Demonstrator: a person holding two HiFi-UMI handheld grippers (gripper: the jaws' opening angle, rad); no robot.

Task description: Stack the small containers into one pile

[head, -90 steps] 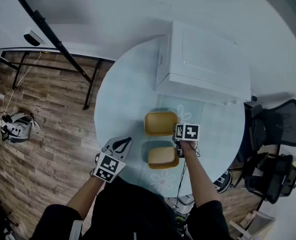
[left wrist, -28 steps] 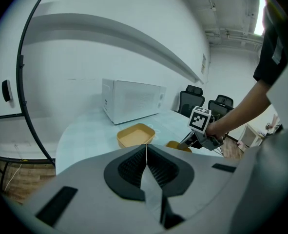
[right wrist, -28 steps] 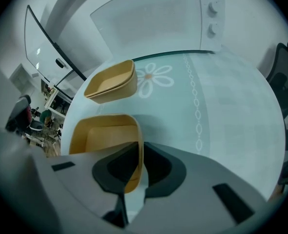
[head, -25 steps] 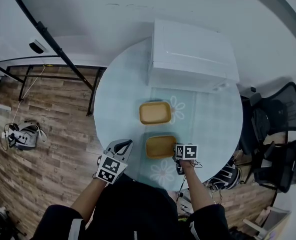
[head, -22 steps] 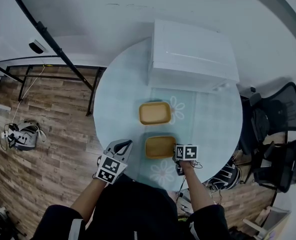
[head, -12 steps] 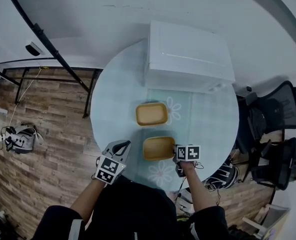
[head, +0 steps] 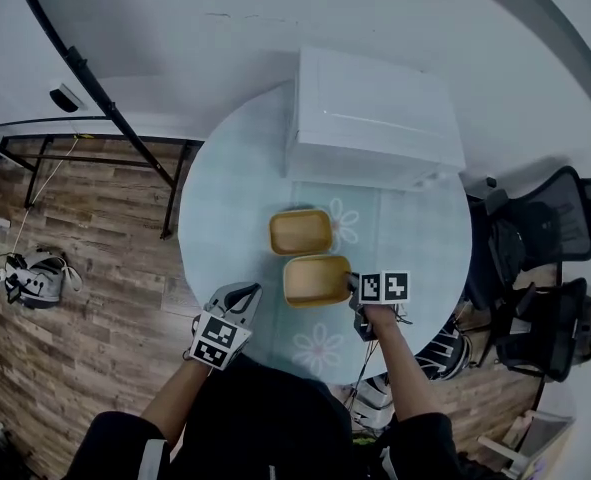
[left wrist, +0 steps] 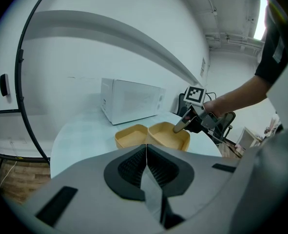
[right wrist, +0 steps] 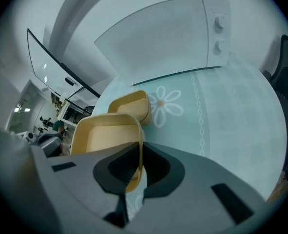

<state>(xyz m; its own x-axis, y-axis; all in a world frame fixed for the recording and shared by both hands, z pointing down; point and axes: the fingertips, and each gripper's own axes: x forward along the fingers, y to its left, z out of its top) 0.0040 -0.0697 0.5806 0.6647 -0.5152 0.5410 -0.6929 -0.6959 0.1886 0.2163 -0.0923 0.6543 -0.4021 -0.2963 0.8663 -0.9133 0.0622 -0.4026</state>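
Right gripper (head: 354, 286) clamped on right rim wall of container (head: 315, 280). Container in front of microwave (head: 375, 118), just beside second container (head: 300, 232), on side away from microwave. Left gripper (head: 243, 290) closed, empty, farther from microwave, at bench (head: 225, 198) edge.

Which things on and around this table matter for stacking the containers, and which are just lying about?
Job:
- near yellow container, clamped in the right gripper
- far yellow container on the table
- left gripper, shut and empty

Lying about:
- white microwave
- office chairs
- bag on the floor
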